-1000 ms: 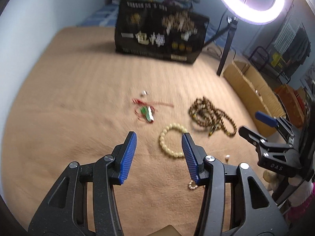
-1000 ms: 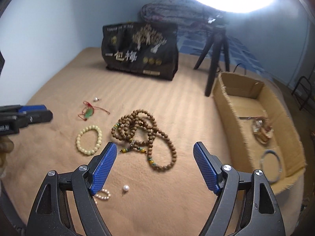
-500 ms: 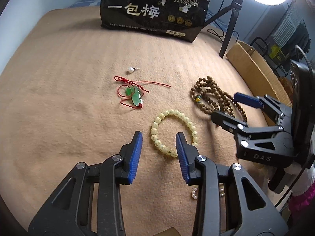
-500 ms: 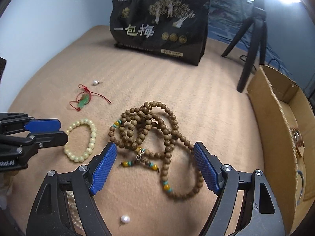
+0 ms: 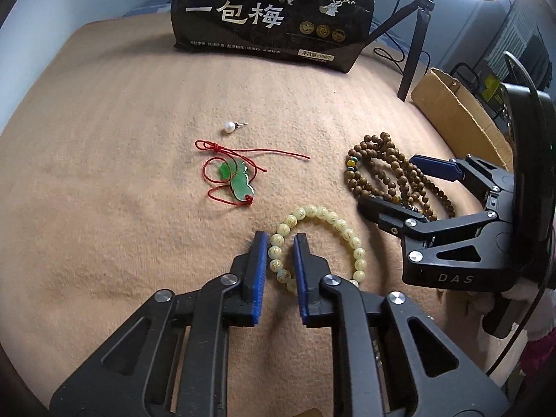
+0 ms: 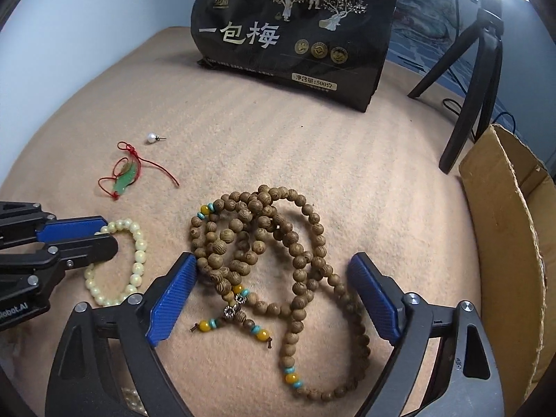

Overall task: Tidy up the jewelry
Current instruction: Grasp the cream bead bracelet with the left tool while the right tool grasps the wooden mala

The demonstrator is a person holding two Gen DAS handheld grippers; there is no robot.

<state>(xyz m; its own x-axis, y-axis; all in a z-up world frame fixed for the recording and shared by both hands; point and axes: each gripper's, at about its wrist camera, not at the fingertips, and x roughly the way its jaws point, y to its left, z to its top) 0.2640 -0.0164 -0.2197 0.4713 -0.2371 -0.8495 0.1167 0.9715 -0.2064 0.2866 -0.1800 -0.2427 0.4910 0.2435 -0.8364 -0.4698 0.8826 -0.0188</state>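
Note:
A cream bead bracelet (image 5: 326, 220) lies on the tan blanket; it also shows in the right wrist view (image 6: 137, 260). My left gripper (image 5: 279, 243) sits low on the blanket with its blue pads on either side of the bracelet's left strand, nearly closed on it. A tangled brown wooden bead necklace (image 6: 264, 243) lies on the blanket, also in the left wrist view (image 5: 378, 170). My right gripper (image 6: 271, 274) is wide open, straddling the necklace. A green pendant on red cord (image 5: 238, 180) and a pearl earring (image 5: 229, 127) lie further back.
A black snack bag (image 6: 295, 24) stands at the back of the blanket. A cardboard box (image 6: 504, 236) sits at the right edge. A black tripod (image 6: 476, 69) stands behind it. A small pearl piece (image 6: 130, 396) lies under the right gripper's left finger.
Both grippers have moved forward and down. The left jaws have narrowed around the cream bracelet's strand. The right gripper now straddles the wooden necklace, still wide open.

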